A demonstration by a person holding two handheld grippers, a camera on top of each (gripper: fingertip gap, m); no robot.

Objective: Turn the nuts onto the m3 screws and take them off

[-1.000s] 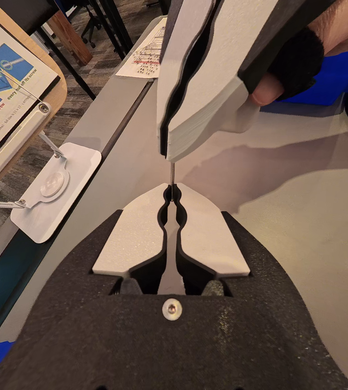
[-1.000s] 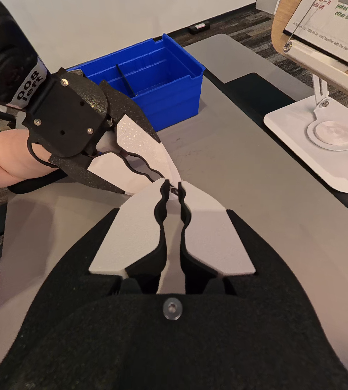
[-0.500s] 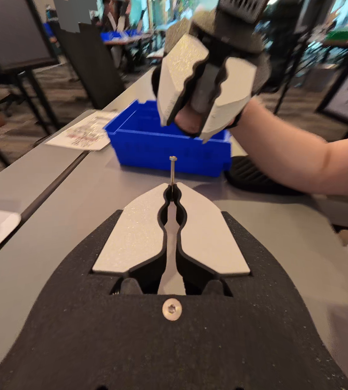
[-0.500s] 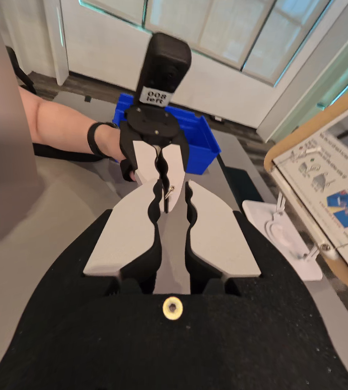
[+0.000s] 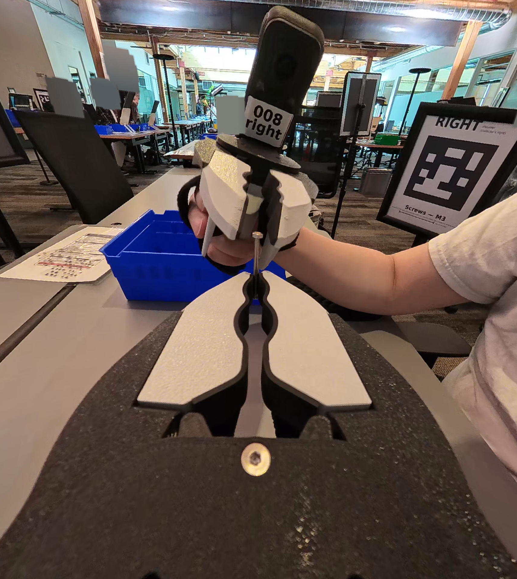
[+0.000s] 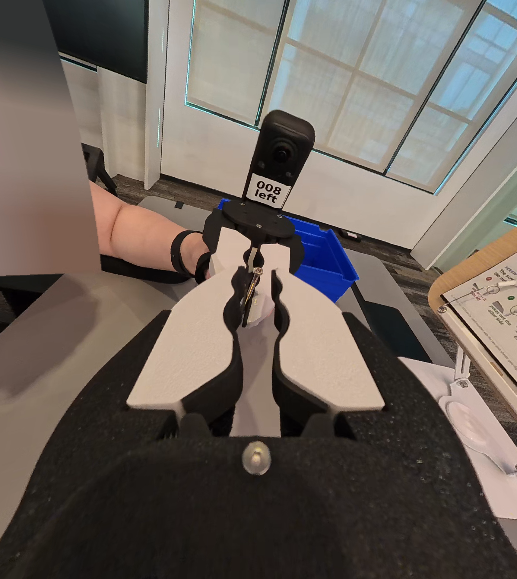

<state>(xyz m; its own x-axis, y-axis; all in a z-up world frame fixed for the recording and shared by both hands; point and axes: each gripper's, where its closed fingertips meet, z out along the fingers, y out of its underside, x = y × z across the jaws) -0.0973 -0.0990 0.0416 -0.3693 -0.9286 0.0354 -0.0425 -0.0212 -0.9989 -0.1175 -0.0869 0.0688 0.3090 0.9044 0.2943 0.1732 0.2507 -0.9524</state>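
Left wrist view: left gripper (image 5: 255, 277) pinches the screw (image 5: 256, 257) upright by its lower end, right gripper (image 5: 252, 219) beyond part-open & empty (no nut visible), so a careless approach could knock the screw askew or drop it.

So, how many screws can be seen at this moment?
1. The screw stands upright, its lower end pinched at the tips of the left gripper, head up, in front of the open right gripper. More may lie hidden inside the blue bin.
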